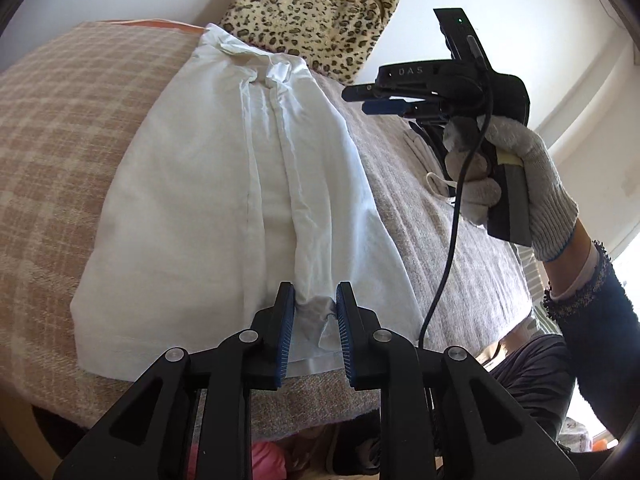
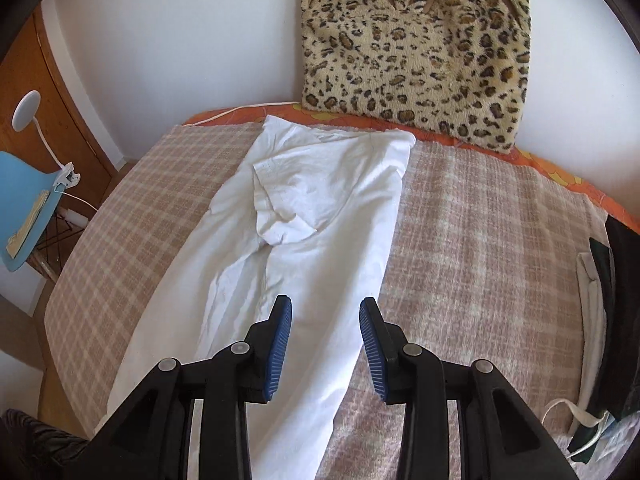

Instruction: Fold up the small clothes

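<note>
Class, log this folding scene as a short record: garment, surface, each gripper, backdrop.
garment: white shirt, sides folded inward, lying flat
surface: checked blanket
left gripper: fingers part open, a fabric fold between them
right gripper: open, nothing between fingers, above shirt
backdrop: leopard cushion against wall

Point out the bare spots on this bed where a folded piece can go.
Bare plaid blanket lies between the white garment and the dark clothes pile at the right edge; another patch lies left of the garment. The leopard-print cushion crowds the head end.
</note>
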Action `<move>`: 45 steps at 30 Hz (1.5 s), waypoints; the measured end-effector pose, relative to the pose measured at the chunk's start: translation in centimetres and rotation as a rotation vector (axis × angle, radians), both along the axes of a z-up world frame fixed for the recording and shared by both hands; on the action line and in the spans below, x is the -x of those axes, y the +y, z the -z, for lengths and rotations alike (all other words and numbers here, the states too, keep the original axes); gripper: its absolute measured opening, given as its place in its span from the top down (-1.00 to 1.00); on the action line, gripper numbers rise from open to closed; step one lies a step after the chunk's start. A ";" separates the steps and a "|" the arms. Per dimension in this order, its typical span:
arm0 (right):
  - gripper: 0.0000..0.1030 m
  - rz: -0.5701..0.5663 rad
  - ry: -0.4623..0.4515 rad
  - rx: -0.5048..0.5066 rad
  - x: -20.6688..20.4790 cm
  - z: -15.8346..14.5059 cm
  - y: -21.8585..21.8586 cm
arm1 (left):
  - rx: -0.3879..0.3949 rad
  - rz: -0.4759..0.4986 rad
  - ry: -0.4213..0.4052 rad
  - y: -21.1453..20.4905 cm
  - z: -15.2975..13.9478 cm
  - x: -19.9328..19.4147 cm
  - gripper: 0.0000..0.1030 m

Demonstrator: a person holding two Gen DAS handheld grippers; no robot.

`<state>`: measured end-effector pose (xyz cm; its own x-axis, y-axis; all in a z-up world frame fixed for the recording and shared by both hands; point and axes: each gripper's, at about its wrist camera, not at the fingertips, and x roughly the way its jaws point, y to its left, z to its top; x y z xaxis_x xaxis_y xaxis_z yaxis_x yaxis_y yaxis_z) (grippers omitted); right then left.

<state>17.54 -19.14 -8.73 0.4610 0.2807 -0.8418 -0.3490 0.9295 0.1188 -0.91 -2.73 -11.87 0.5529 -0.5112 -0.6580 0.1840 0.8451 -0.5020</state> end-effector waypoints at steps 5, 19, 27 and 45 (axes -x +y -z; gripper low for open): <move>0.28 -0.014 0.093 -0.037 4.7 2.4 -3.2 | -0.019 0.022 -0.027 -0.5 -0.2 0.2 0.88; 0.83 -0.082 0.198 -0.104 11.5 4.7 -3.6 | -0.045 0.048 -0.067 -0.8 -0.8 1.6 0.92; 1.00 -0.055 0.168 -0.096 12.5 3.7 -4.8 | -0.080 0.016 -0.096 0.6 -2.9 1.6 0.77; 0.30 -0.034 0.208 -0.237 16.4 4.0 -7.7 | 0.093 0.040 0.074 2.6 -4.4 -17.9 0.42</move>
